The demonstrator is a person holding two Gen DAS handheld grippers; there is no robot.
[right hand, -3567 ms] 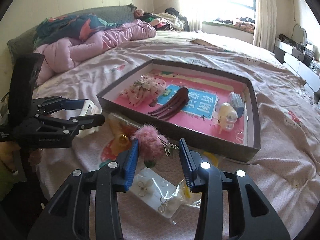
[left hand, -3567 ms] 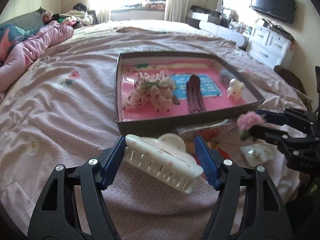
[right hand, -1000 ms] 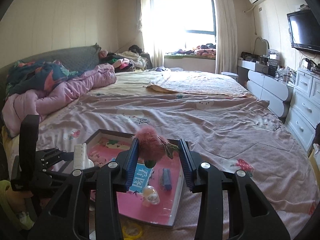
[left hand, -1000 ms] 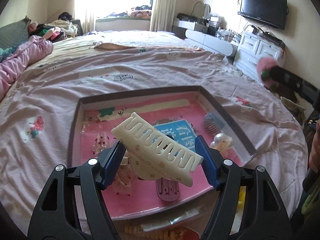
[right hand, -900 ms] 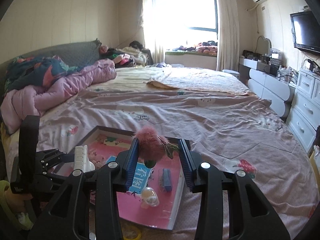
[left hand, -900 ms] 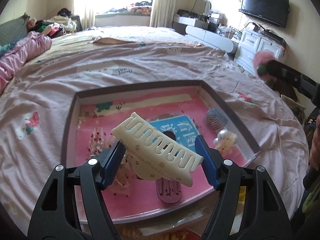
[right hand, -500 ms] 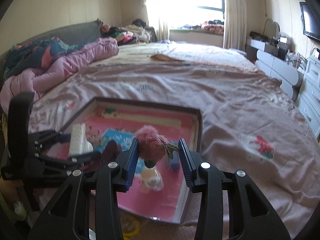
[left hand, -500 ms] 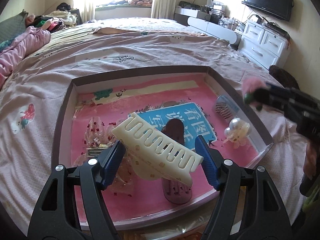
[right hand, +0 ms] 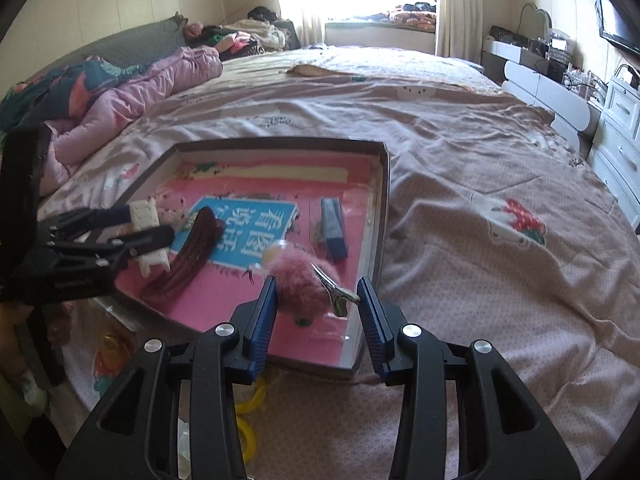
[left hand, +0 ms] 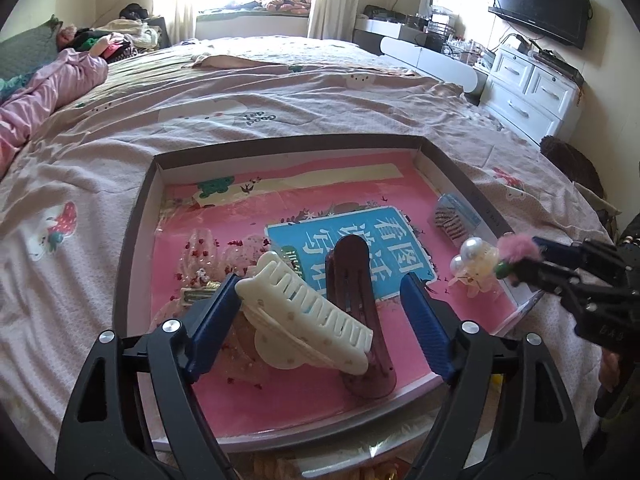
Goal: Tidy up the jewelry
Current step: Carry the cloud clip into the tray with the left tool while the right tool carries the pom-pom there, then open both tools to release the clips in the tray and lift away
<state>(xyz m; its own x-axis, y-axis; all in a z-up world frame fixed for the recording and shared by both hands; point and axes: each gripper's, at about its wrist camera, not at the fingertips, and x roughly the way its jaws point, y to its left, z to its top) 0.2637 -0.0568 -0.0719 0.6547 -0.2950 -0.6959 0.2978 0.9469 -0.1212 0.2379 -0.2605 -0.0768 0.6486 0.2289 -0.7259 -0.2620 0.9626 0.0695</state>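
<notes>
A shallow grey box with a pink floor (left hand: 132,236) (right hand: 382,216) lies on the bed. My left gripper (left hand: 316,312) is shut on a cream claw hair clip (left hand: 308,320), tilted, low over the box's near left part; it also shows in the right wrist view (right hand: 146,216). My right gripper (right hand: 316,300) is shut on a pink fluffy hair clip (right hand: 298,280) above the box's near right corner; it also shows in the left wrist view (left hand: 516,246). In the box lie a dark maroon barrette (left hand: 352,276), a pearl clip (left hand: 474,260), a blue comb clip (right hand: 334,228) and a sheer bow (left hand: 200,252).
The pink bedspread (right hand: 480,184) spreads all around the box. A crumpled pink quilt (right hand: 132,96) lies far left. White drawers (left hand: 532,96) stand right of the bed. Yellow rings (right hand: 250,400) and plastic packets (right hand: 108,352) lie near the box's front edge.
Both grippers have come down and forward over the box with their clips. The right gripper now sits at the box's near right corner, the left low over the bow and barrette.
</notes>
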